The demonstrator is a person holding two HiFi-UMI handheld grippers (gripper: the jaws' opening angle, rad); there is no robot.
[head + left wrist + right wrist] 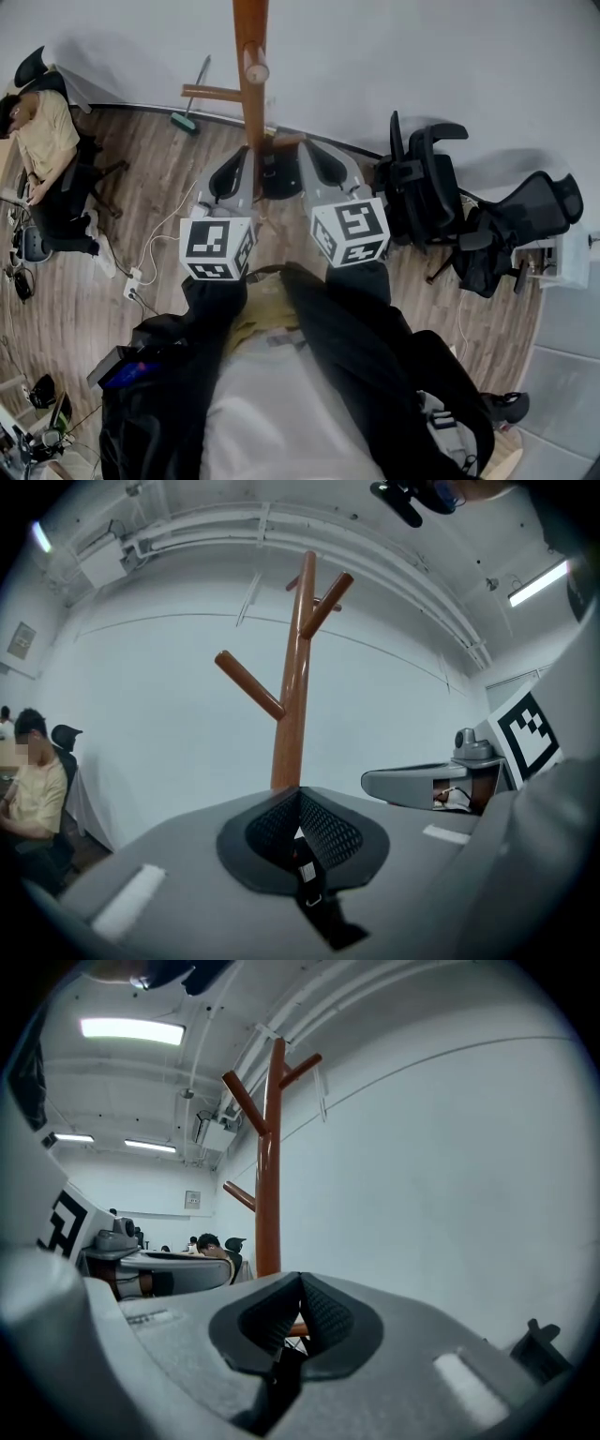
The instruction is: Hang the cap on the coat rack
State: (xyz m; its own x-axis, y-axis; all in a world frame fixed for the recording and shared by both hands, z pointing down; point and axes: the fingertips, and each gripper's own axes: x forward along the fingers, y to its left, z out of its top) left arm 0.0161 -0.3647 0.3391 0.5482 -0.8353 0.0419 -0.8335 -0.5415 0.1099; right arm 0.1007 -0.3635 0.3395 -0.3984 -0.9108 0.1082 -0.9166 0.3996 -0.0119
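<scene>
The brown wooden coat rack (250,84) stands straight ahead, its pole (292,696) and angled pegs rising in front of both grippers (271,1166). A black cap (272,176) hangs low between the two grippers, close to the rack's base. My left gripper (242,159) is shut on the cap's black strap with its small buckle (307,878), the pads (323,832) meeting above it. My right gripper (314,155) is shut too, with dark cap fabric (281,1387) pinched low between its pads (328,1316). Most of the cap is hidden in both gripper views.
A person (42,131) sits at a desk at the far left. Two black office chairs (427,192) (520,225) stand to the right of the rack. A broom (192,103) leans on the white wall. Cables and a power strip (133,281) lie on the wooden floor.
</scene>
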